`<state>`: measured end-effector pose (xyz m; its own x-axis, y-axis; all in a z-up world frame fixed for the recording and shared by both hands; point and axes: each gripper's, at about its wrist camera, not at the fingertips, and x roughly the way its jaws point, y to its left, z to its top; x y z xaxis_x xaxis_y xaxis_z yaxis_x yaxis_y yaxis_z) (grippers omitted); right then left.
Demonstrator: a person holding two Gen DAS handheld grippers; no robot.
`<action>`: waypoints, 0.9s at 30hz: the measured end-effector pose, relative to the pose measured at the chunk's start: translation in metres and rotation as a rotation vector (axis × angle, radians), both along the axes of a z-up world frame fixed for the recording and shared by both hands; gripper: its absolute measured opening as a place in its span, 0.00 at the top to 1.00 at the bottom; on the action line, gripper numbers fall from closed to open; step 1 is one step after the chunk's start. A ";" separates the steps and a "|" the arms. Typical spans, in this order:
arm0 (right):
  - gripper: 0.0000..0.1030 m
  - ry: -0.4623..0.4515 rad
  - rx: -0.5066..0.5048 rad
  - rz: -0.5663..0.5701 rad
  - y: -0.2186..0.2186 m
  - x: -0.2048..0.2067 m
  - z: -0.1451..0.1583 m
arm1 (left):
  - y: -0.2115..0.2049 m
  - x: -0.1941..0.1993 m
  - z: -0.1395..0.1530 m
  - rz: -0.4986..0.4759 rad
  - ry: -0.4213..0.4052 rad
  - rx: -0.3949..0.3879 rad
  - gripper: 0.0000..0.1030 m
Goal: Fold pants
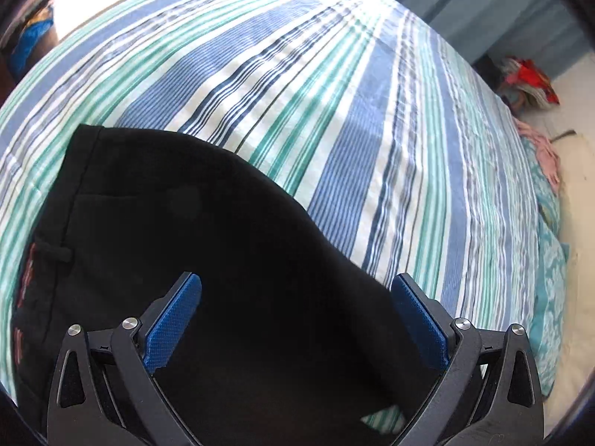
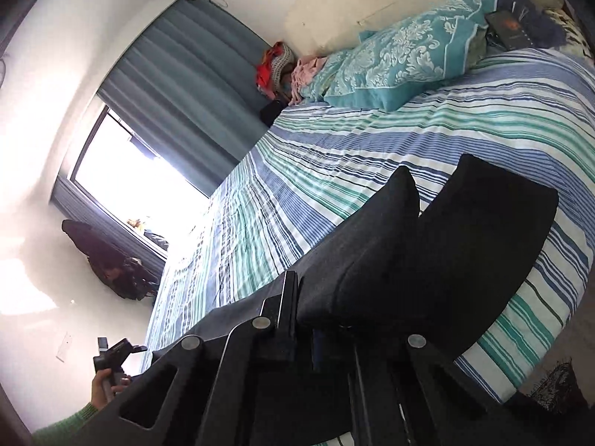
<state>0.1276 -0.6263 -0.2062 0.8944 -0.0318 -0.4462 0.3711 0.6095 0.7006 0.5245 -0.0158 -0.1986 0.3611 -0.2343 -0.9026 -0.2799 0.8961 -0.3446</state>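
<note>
Black pants [image 1: 223, 223] lie on a bed with a blue, green and white striped bedspread [image 1: 334, 93]; the waistband with a belt loop is at the left. My left gripper [image 1: 295, 280] hovers over them, open, its blue pads [image 1: 174, 319] wide apart and nothing pressed between them. In the right wrist view my right gripper [image 2: 316, 319] is shut on a bunch of the pants [image 2: 465, 230]. The cloth rises from the bedspread [image 2: 372, 141] in two humped folds and hides the fingertips.
Teal patterned pillows [image 2: 401, 55] and a pile of pink and red clothes [image 2: 282, 63] lie at the head of the bed. A blue curtain [image 2: 193, 74] and a bright window stand beyond. A hand in a green sleeve [image 2: 106, 383] shows at the lower left.
</note>
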 end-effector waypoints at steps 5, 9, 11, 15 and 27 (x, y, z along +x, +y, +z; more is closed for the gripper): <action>0.94 -0.075 -0.004 0.001 -0.002 -0.017 0.020 | 0.010 0.020 -0.030 0.087 0.079 -0.078 0.51; 0.94 -0.052 0.022 0.007 -0.015 -0.028 0.030 | 0.016 -0.001 -0.015 0.064 0.050 -0.102 0.95; 0.94 0.020 0.013 0.028 -0.028 -0.019 0.027 | 0.013 -0.023 0.018 0.001 -0.023 -0.074 0.95; 0.94 0.053 -0.077 0.072 -0.061 0.009 0.050 | 0.018 -0.107 0.088 -0.112 -0.225 -0.020 0.94; 0.94 0.629 -0.114 0.136 -0.122 0.024 -0.057 | 0.006 -0.278 -0.021 -0.206 -0.027 0.095 0.92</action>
<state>0.1512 -0.7480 -0.2631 0.4627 -0.0149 -0.8864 0.6038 0.7373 0.3028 0.2464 -0.0096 -0.2198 0.3390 -0.2198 -0.9148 -0.0796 0.9622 -0.2606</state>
